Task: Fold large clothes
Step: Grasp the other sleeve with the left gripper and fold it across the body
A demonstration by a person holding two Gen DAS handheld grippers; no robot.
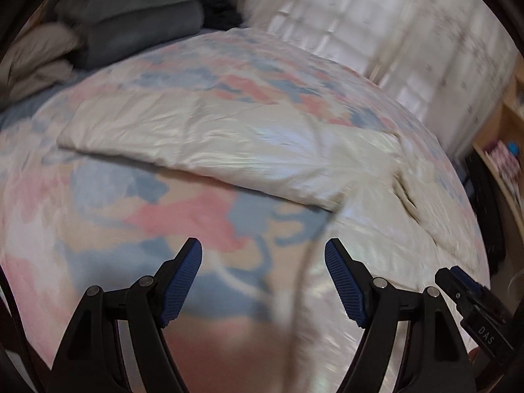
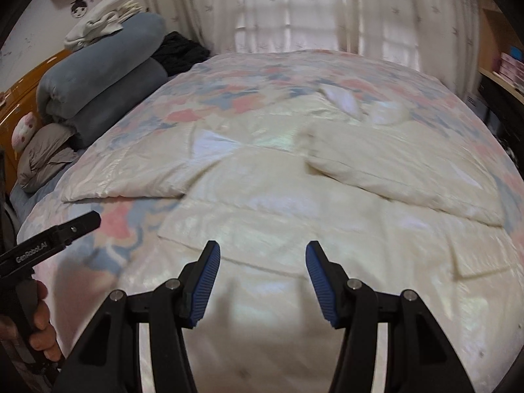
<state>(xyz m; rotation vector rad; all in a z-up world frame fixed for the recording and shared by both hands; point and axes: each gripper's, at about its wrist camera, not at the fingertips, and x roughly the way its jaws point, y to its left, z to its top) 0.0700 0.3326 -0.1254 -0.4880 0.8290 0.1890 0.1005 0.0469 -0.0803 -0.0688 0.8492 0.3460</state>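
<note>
So the thing to watch here is where the cream jacket (image 2: 294,177) sits relative to the two grippers, because that pretty much decides who grabs what. It's a shiny, puffy garment spread flat on the floral bedspread (image 2: 249,75), body running from the near edge toward the far curtains (image 2: 294,6), with a sleeve sticking out to each side. The right gripper (image 2: 262,281) hangs right over the near hem, dead centre on the body, jaws apart and nothing between them. The left gripper (image 1: 263,276) is off to the left of the jacket, mostly over bare bedspread; from there the garment's near left edge (image 1: 304,262) runs just past its right finger, and the left sleeve (image 1: 203,140) lies farther away, stretched left to right. Its jaws are wide apart too, holding nothing. My guess is the left sleeve is the left hand's job, since it's clearly on that side, and the right sleeve (image 2: 402,167) belongs to the other. The blue rolled bedding (image 2: 98,82) at far left is well clear.
</note>
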